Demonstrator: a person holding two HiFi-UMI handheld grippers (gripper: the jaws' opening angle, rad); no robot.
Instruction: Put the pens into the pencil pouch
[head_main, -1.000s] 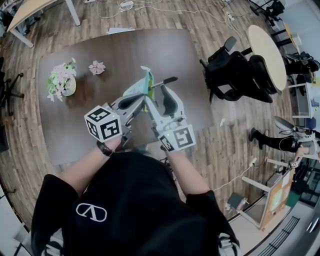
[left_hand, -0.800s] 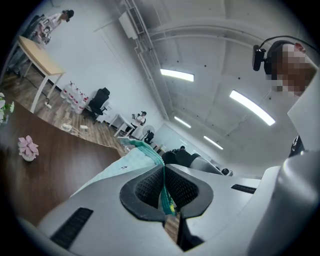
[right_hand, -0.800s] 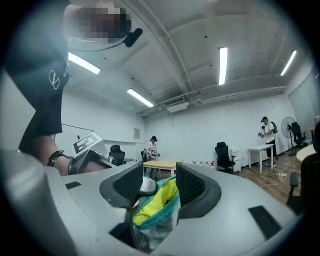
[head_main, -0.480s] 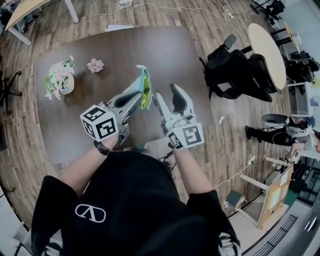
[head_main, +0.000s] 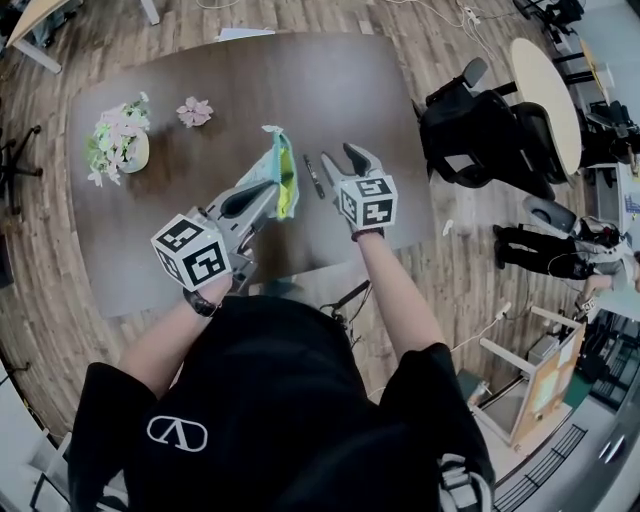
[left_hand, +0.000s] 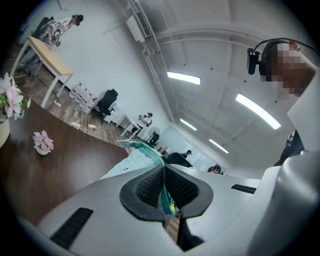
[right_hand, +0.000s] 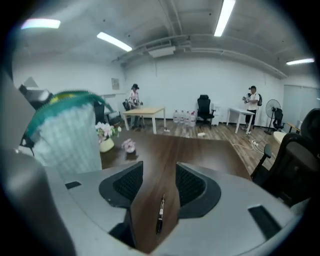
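Pencil pouch (left_hand: 134, 156): soft fabric, pale blue-white on the side, with a teal zip edge and yellow-green lining. It is pinched in the left gripper's jaws and stands out ahead of them, raised off the table.
Pen (right_hand: 160, 214): slim and dark with a pale band near the middle. It lies flat on the table, in the gap between the right gripper's jaws, touching neither pad.
Left gripper (left_hand: 164, 172): jaws pressed together on the pouch's teal zip edge, which runs up between the ribbed black pads.
Right gripper (right_hand: 159, 181): jaws moderately apart and gripping nothing; they have just been closing a little, with the pen lying between them. It tilts down toward the table, to the right of the pouch and close beside it.
Markings: each gripper carries a cube with black-and-white square markers, the left cube (head_main: 192, 250) and the right cube (head_main: 368, 201). The pouch's pale side bears a small dark print, too small to read. The person's black shirt has a white oval emblem (head_main: 177, 432).
Table (head_main: 200, 85): dark brown wood, under both grippers.
Beyond the left gripper: a pot of pink flowers (head_main: 120, 155) and a single pink flower (head_main: 194, 111), both well apart from the pouch.
Beyond the right gripper: a black office chair (head_main: 480, 135) off the table's edge.
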